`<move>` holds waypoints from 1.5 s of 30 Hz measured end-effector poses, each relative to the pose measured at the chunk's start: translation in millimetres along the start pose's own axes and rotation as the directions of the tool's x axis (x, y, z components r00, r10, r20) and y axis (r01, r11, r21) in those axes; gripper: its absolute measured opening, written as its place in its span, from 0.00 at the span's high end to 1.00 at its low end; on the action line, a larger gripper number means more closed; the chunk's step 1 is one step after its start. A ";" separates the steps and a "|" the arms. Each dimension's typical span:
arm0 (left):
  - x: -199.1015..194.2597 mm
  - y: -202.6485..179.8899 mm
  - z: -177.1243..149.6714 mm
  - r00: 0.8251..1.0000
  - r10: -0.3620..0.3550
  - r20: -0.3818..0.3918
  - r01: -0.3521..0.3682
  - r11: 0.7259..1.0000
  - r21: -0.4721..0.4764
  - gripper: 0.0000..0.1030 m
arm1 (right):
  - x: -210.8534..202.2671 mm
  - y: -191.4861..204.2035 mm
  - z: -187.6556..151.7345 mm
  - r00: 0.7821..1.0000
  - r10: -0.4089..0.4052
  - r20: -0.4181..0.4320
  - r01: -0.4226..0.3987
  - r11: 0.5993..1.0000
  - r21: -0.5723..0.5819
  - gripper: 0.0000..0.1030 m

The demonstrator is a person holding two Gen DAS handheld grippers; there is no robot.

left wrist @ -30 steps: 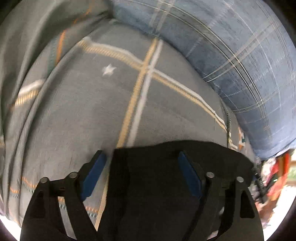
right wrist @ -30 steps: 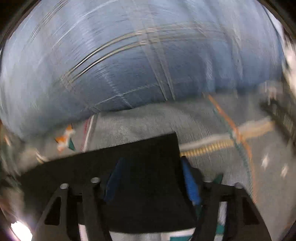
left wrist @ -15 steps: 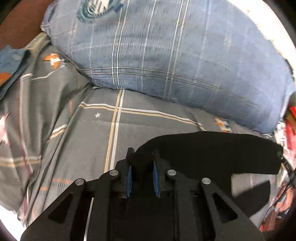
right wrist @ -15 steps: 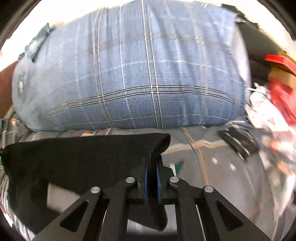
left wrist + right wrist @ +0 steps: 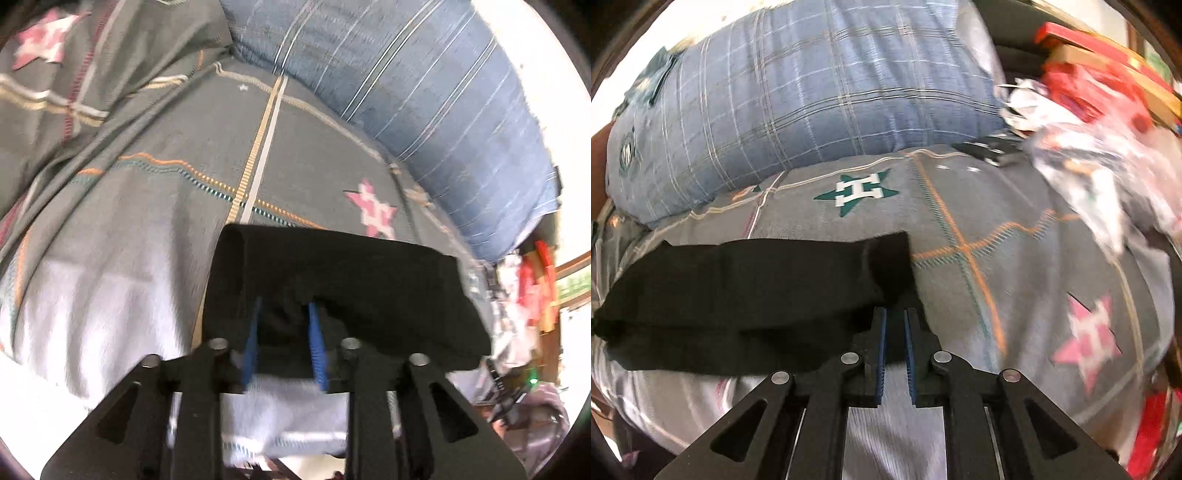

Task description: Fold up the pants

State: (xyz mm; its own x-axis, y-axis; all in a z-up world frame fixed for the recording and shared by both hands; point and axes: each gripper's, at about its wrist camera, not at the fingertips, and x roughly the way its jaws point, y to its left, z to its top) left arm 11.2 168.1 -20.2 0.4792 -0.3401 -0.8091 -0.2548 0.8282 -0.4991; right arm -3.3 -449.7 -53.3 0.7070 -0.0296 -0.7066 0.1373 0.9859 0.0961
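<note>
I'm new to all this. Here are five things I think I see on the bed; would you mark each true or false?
1. The pants are black. True.
2. They lie on a grey bedspread with star patterns. True.
3. The pillow behind them is plain red. False: it is blue with a checked pattern.
4. The left gripper is far from the cloth. False: black fabric sits between its blue pads, and its jaws are opening.
5. The right gripper is at the pants' left end. False: in the right wrist view it is at their right end, with the cloth stretching away to the left.
</note>
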 end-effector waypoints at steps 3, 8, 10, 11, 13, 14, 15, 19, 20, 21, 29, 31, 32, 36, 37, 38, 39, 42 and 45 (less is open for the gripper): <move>-29.9 -0.7 -13.1 0.998 -0.050 0.039 0.051 0.999 -0.011 0.59 | -27.2 -16.9 -7.7 0.998 0.062 0.013 -0.063 0.992 0.114 0.76; -34.5 -12.0 -14.8 0.981 -0.187 0.050 0.190 0.980 -0.060 0.31 | -18.1 -15.9 -6.5 0.935 0.354 0.022 -0.340 0.876 0.342 0.45; -21.7 -16.6 -6.6 0.980 -0.198 0.018 0.198 0.976 -0.092 0.31 | -2.6 -4.2 -5.0 0.902 0.432 0.004 -0.398 0.827 0.396 0.45; -11.9 -17.6 -2.3 0.978 -0.211 -0.006 0.208 0.971 -0.118 0.31 | 3.4 -0.2 -4.2 0.895 0.446 -0.003 -0.405 0.815 0.414 0.45; 3.1 -18.0 3.7 0.976 -0.212 -0.040 0.204 0.966 -0.160 0.31 | 18.6 5.5 -2.0 0.890 0.454 -0.027 -0.396 0.802 0.447 0.46; 9.0 -16.8 7.3 0.979 -0.200 -0.044 0.189 0.965 -0.180 0.31 | 29.3 6.4 -1.2 0.892 0.450 -0.048 -0.375 0.795 0.476 0.46; 13.5 -15.1 10.9 0.982 -0.183 -0.042 0.171 0.966 -0.194 0.31 | 33.9 7.0 -2.1 0.889 0.455 -0.055 -0.373 0.788 0.490 0.45; 35.4 -10.5 24.7 0.990 -0.123 -0.063 0.105 0.964 -0.242 0.31 | 60.0 6.7 0.3 0.890 0.452 -0.063 -0.353 0.769 0.532 0.46; 40.4 -10.1 27.0 0.991 -0.117 -0.068 0.097 0.964 -0.249 0.31 | 63.5 6.0 1.4 0.892 0.449 -0.053 -0.354 0.766 0.537 0.48; 43.2 -10.7 30.6 0.992 -0.106 -0.069 0.086 0.964 -0.252 0.31 | 66.0 5.1 2.3 0.897 0.440 -0.038 -0.352 0.763 0.542 0.59; -12.4 -49.0 88.0 0.973 -0.211 0.094 0.223 0.964 -0.146 1.00 | 18.3 -1.9 96.0 0.842 0.491 0.223 -0.538 0.730 0.421 0.92; -32.4 -53.9 79.7 0.962 -0.241 0.132 0.254 0.963 -0.095 1.00 | -1.3 -3.3 97.4 0.843 0.479 0.245 -0.539 0.754 0.375 0.92; -37.9 -51.7 69.8 0.958 -0.253 0.135 0.264 0.962 -0.075 1.00 | -5.1 -6.4 86.3 0.852 0.470 0.231 -0.524 0.769 0.367 0.92; -14.6 -25.2 28.6 0.962 -0.271 0.037 0.274 0.951 -0.141 1.00 | 20.3 -16.2 41.7 0.910 0.405 0.093 -0.406 0.819 0.406 0.92; -7.3 -19.9 18.0 0.955 -0.296 0.009 0.293 0.941 -0.171 1.00 | 30.0 -20.6 28.4 0.910 0.409 0.074 -0.397 0.803 0.445 0.92; -0.8 -15.3 5.3 0.952 -0.305 -0.015 0.296 0.934 -0.200 1.00 | 33.6 -23.0 21.9 0.905 0.419 0.079 -0.404 0.784 0.470 0.92; 4.3 -12.4 -7.6 0.954 -0.297 -0.035 0.283 0.934 -0.216 0.96 | 37.3 -25.5 14.7 0.898 0.430 0.089 -0.414 0.763 0.496 0.92; 14.9 -7.8 -36.0 0.957 -0.278 -0.081 0.251 0.936 -0.247 0.61 | 43.4 -28.1 9.6 0.895 0.438 0.087 -0.416 0.747 0.519 0.90; 10.0 -2.7 -56.4 0.948 -0.311 -0.059 0.284 0.917 -0.281 0.52 | 47.2 -29.3 10.0 0.894 0.442 0.080 -0.414 0.742 0.527 0.88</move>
State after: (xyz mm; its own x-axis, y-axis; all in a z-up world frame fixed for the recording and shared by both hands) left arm -30.7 137.3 -44.4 0.4843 -0.6068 -0.6303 -0.3335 0.5380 -0.7741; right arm 33.1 -481.6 -82.4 0.7481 0.3956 -0.5327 0.1748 0.6570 0.7334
